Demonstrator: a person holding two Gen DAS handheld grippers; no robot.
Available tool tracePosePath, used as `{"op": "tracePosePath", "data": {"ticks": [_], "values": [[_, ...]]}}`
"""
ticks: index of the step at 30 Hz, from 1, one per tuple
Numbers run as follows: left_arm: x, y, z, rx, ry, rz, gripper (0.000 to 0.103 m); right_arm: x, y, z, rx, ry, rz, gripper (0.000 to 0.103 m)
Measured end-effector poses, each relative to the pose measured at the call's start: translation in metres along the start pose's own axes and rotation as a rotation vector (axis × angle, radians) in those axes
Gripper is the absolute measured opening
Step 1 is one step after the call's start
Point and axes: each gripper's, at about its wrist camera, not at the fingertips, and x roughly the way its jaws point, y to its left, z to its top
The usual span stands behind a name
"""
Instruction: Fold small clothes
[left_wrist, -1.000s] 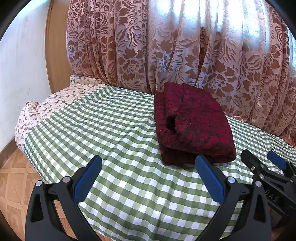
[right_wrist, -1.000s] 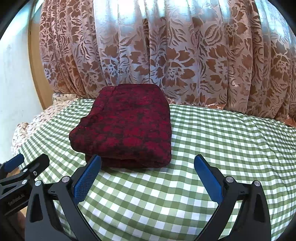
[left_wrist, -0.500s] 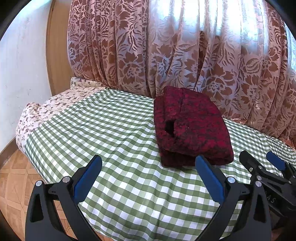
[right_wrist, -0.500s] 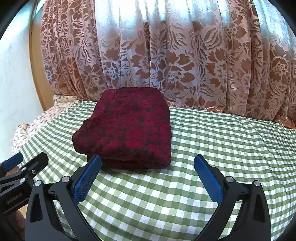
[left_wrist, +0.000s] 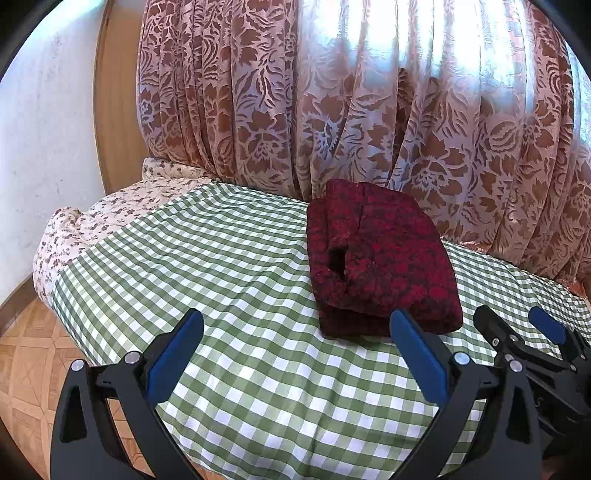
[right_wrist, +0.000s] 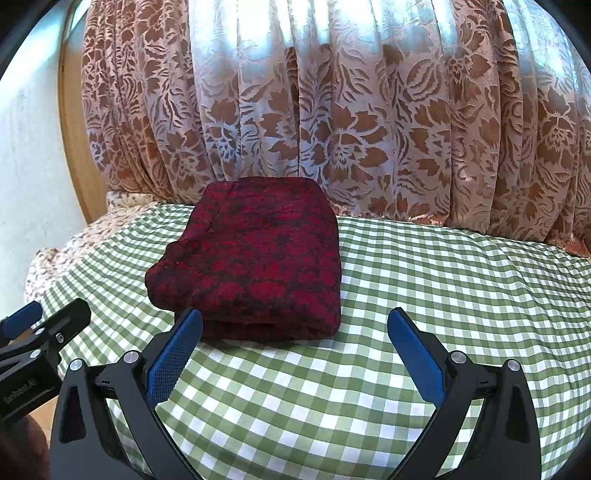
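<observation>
Now, your stock: curtain (right_wrist: 332, 110), floral, hanging behind; checked cloth (right_wrist: 443, 295), green and white, spread over the bed; red garment (right_wrist: 255, 258), folded, lying on the cloth by the curtain; your left gripper (left_wrist: 295, 345) and right gripper (right_wrist: 293, 343), both spread wide, holding nothing, short of the garment.

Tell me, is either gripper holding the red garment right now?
No, the folded red garment lies free on the checked cloth, with the right gripper and left gripper both open and short of it.
</observation>
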Motion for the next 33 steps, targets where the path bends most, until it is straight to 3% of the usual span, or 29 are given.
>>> {"op": "tracePosePath", "data": {"ticks": [33], "values": [[0.013, 0.004, -0.009, -0.018, 0.002, 0.049, 0.101, 0.010, 0.004, -0.003, -0.031, 0.033, -0.040, 0.099]]}}
